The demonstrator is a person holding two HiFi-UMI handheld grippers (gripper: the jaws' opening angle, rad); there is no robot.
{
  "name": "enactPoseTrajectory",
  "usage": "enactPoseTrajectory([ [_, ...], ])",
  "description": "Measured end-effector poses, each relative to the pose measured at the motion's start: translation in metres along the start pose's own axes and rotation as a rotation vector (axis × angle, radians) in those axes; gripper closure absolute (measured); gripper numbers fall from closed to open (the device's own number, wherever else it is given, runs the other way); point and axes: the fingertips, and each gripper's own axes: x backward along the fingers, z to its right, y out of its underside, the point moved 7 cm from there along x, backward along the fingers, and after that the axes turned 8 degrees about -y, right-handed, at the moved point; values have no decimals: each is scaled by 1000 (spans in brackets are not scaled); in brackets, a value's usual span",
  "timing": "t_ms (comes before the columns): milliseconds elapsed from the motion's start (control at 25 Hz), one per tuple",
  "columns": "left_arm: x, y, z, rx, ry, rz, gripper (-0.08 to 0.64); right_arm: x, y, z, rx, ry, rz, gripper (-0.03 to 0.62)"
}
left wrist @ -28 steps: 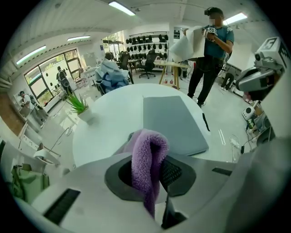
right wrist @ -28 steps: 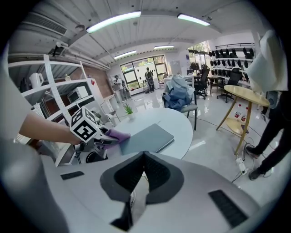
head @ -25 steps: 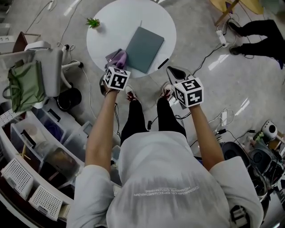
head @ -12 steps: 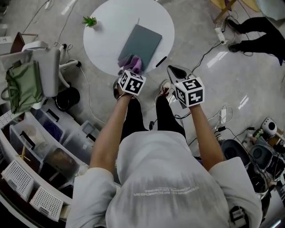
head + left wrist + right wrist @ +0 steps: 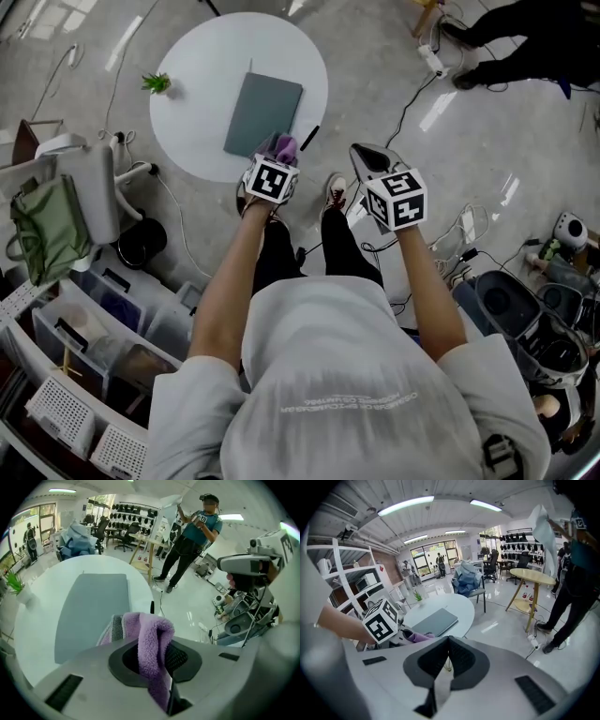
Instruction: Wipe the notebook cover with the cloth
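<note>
A grey-teal notebook (image 5: 262,114) lies shut on the round white table (image 5: 202,122). My left gripper (image 5: 279,157) is at the table's near edge, by the notebook's near right corner, shut on a purple cloth (image 5: 285,145). In the left gripper view the cloth (image 5: 151,644) bunches up between the jaws, with the notebook (image 5: 91,613) just beyond it. My right gripper (image 5: 367,156) hangs off the table to the right, over the floor, jaws shut with nothing in them. From the right gripper view (image 5: 448,652) the notebook (image 5: 434,622) and the cloth (image 5: 421,637) show to the left.
A black pen (image 5: 308,138) lies by the notebook's right edge. A small potted plant (image 5: 156,82) stands at the table's left. A chair with a green bag (image 5: 47,225) and storage bins stand left; cables and equipment lie right. Another person (image 5: 190,536) stands beyond the table.
My left gripper has carried the cloth from the notebook's near left corner rightward across its near end to the near right corner. The right gripper has stayed put.
</note>
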Motion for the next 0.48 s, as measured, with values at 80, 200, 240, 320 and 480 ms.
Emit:
enactPoseTrajectory([
  [80,2,-16,5,11,55,26,502,10,-9,7,7,28,19,591],
  [200,20,-37,8,40,105,90,502,27,-26,14,22,63,52,591],
  [240,29,-43,7,49,112,116,502,33,-33,16,29,73,66,591],
  [320,48,-54,2,61,104,172,502,44,-47,19,49,93,89,591],
  [480,97,-79,-19,63,27,322,502,54,-83,25,127,115,119,591],
])
